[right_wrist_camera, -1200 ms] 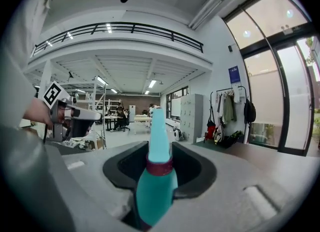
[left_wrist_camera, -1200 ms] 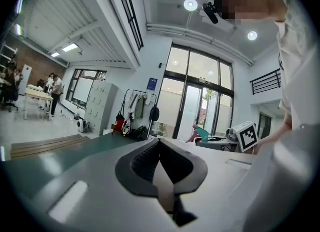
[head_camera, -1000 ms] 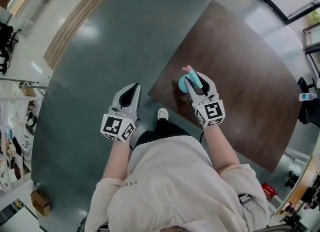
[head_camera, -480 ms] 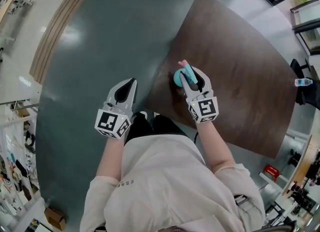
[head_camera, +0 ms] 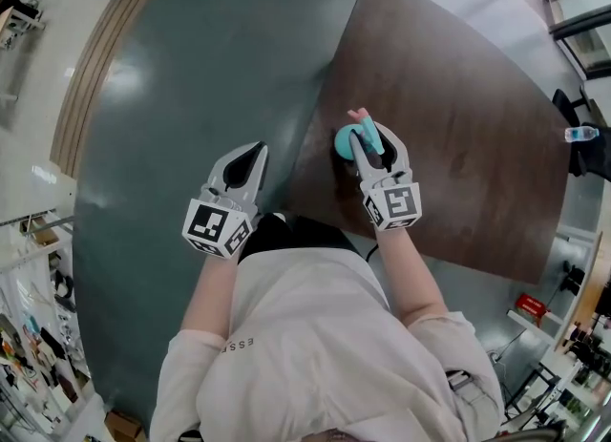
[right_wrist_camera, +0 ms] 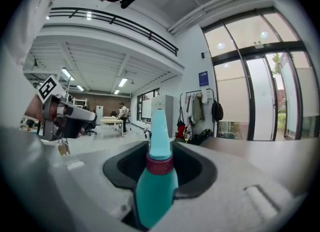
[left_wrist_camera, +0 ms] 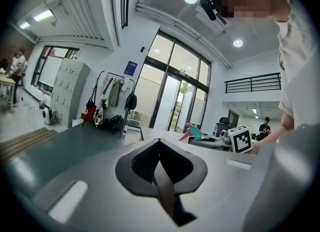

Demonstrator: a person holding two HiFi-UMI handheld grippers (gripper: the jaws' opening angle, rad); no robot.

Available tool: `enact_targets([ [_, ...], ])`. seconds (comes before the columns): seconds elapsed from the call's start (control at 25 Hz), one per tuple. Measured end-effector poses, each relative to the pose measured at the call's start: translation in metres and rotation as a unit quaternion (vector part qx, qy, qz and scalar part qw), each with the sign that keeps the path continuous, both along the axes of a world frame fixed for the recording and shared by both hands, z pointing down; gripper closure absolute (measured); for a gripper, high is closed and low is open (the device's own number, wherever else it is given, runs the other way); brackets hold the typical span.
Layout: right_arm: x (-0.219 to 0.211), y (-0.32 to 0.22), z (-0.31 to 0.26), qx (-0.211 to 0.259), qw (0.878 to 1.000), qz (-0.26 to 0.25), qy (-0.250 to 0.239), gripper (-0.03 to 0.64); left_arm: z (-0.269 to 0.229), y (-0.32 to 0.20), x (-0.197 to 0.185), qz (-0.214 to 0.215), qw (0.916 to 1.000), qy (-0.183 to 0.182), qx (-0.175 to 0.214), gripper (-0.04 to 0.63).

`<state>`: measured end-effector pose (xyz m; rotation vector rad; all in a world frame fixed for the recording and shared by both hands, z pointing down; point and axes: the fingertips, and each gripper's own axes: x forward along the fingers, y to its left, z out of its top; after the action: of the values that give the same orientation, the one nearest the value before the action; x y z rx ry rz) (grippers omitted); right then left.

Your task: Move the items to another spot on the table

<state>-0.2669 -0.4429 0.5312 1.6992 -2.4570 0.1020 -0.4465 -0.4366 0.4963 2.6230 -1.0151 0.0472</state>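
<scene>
Right tongs (head_camera: pixel 368 140) clamped on teal bottle (right_wrist_camera: pixel 156 183), its base hidden, left tongs (head_camera: pixel 253 152) clenched shut.

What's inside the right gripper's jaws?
The right gripper clamps a teal bottle with a magenta collar, neck sticking out past the jaws. The bottle's base is covered by the gripper body.

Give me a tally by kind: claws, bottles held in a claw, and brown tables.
Claws: 2, the left claw and the right claw
Bottles: 1, the teal bottle in the right claw
Tables: 1, the brown table
Total: 4
</scene>
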Motion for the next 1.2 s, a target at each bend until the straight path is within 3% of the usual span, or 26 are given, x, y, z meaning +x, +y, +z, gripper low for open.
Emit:
enact_targets([
  [0.2,0.008,0.000,0.005,-0.021,0.999,0.028,-0.012,0.473,-0.005,0.002,0.001,0.010,0.9999,0.006,-0.001,0.587],
  [0.36,0.000,0.002,0.002,-0.045,0.998,0.050,-0.012,0.370,-0.019,0.001,-0.006,0.026,0.9996,0.014,0.000,0.588],
  [0.56,-0.007,0.021,-0.025,-0.057,0.994,0.093,-0.013,0.368,-0.041,0.004,-0.014,0.064,0.9975,0.029,0.003,0.588],
  [0.72,0.008,0.059,-0.049,-0.042,0.986,0.160,0.006,0.374,-0.049,0.013,-0.007,0.102,0.9941,0.035,0.003,0.587],
  [0.8,0.023,0.081,-0.055,-0.042,0.979,0.198,0.023,0.417,-0.050,0.018,0.002,0.127,0.9912,0.037,0.001,0.588],
  [0.96,0.047,0.129,-0.061,-0.044,0.967,0.248,0.040,0.626,-0.059,0.038,0.020,0.155,0.9870,0.042,0.008,0.588],
  [1.08,0.067,0.160,-0.067,-0.043,0.964,0.256,0.051,0.626,-0.072,0.058,0.046,0.179,0.9824,0.047,0.022,0.588],
  [1.2,0.081,0.191,-0.070,-0.036,0.969,0.240,0.041,0.626,-0.082,0.085,0.073,0.194,0.9793,0.040,0.042,0.588],
])
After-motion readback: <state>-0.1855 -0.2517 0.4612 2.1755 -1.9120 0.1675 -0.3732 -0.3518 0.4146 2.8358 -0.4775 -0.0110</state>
